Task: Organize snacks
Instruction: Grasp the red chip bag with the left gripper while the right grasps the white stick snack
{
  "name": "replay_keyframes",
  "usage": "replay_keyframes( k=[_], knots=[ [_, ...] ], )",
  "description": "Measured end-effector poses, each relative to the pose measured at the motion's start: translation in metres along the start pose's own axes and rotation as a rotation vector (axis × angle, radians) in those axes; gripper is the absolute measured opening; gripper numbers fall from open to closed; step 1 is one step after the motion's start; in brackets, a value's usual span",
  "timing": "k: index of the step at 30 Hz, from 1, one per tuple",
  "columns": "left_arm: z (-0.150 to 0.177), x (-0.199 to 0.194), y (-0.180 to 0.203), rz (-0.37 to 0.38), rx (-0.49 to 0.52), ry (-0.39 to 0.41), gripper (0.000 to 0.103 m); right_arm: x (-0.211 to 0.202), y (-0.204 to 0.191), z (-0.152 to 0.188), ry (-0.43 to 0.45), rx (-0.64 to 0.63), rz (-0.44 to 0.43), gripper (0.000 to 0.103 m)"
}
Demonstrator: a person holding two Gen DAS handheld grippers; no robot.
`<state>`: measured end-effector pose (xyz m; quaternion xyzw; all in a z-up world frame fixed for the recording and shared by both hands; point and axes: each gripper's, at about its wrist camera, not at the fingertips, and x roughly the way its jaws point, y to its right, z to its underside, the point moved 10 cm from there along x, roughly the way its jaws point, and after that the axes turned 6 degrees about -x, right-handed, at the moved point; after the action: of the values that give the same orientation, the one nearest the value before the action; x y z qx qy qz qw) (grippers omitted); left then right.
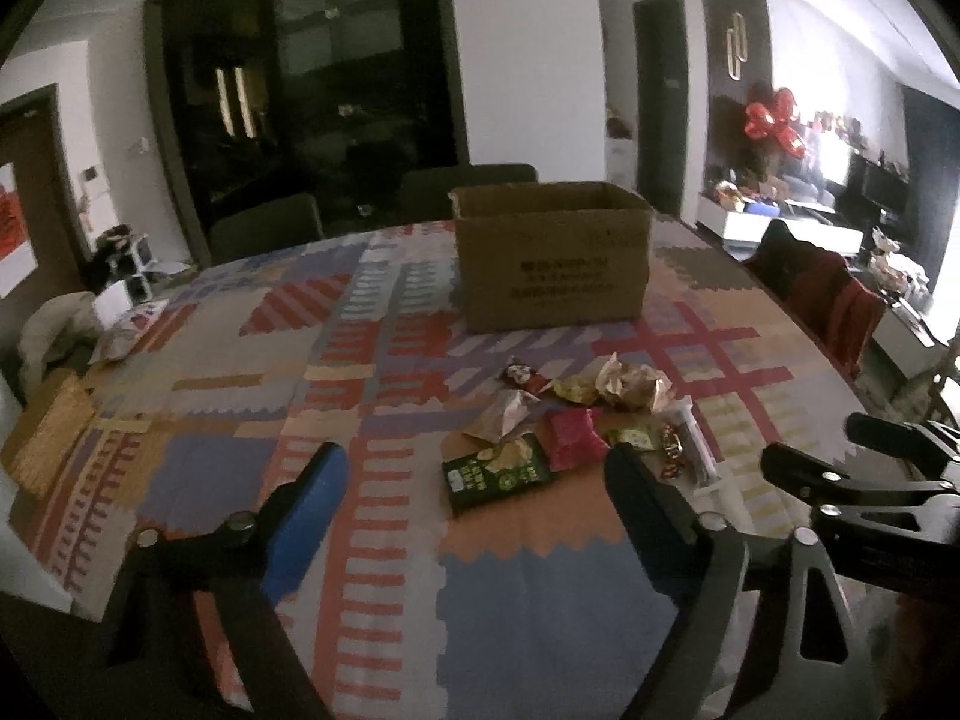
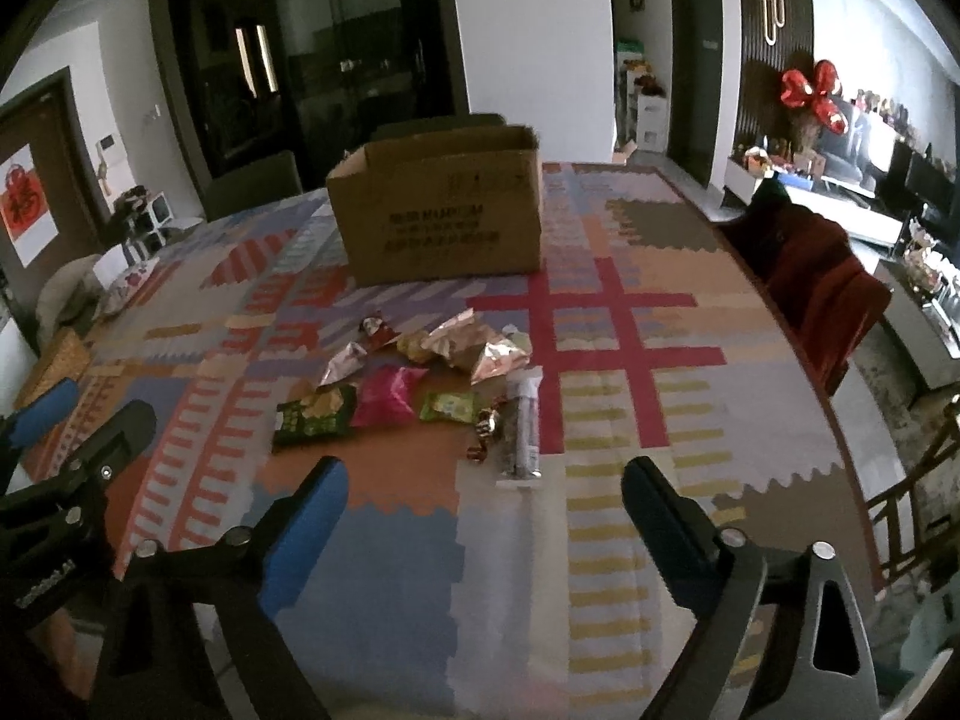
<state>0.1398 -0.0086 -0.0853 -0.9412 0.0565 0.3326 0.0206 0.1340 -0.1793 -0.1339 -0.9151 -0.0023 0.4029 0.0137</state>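
Several snack packets lie in a loose pile mid-table: a green chip bag (image 1: 497,471) (image 2: 315,417), a pink bag (image 1: 575,439) (image 2: 387,397), a small green packet (image 2: 450,407), foil bags (image 1: 630,385) (image 2: 474,343), a clear tube pack (image 2: 523,423). An open cardboard box (image 1: 552,255) (image 2: 441,213) stands behind them. My left gripper (image 1: 477,486) is open and empty, just short of the green bag. My right gripper (image 2: 486,501) is open and empty, in front of the tube pack.
The table wears a patchwork cloth (image 1: 384,372) (image 2: 630,324). A chair with red cloth (image 1: 828,300) (image 2: 822,282) stands at the right edge. Dark chairs (image 1: 264,234) stand behind the table. A woven mat (image 1: 48,438) lies at the left edge.
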Motion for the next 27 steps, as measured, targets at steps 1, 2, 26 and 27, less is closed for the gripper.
replay_keyframes(
  k=[1,2,26,27],
  knots=[
    [-0.001,0.006,0.001,0.013,0.004,-0.011,0.082,0.006,-0.001,-0.002,-0.012,0.004,-0.002,0.087],
    [-0.002,0.012,0.002,0.029,0.009,-0.022,0.080,0.012,-0.002,-0.003,-0.022,0.009,-0.003,0.086],
    [0.002,0.143,0.052,0.238,0.080,-0.308,0.057,0.121,0.034,-0.003,-0.288,0.131,0.024,0.049],
    [0.005,0.146,0.053,0.236,0.070,-0.320,0.057,0.124,0.035,-0.001,-0.298,0.127,0.016,0.047]
  ],
)
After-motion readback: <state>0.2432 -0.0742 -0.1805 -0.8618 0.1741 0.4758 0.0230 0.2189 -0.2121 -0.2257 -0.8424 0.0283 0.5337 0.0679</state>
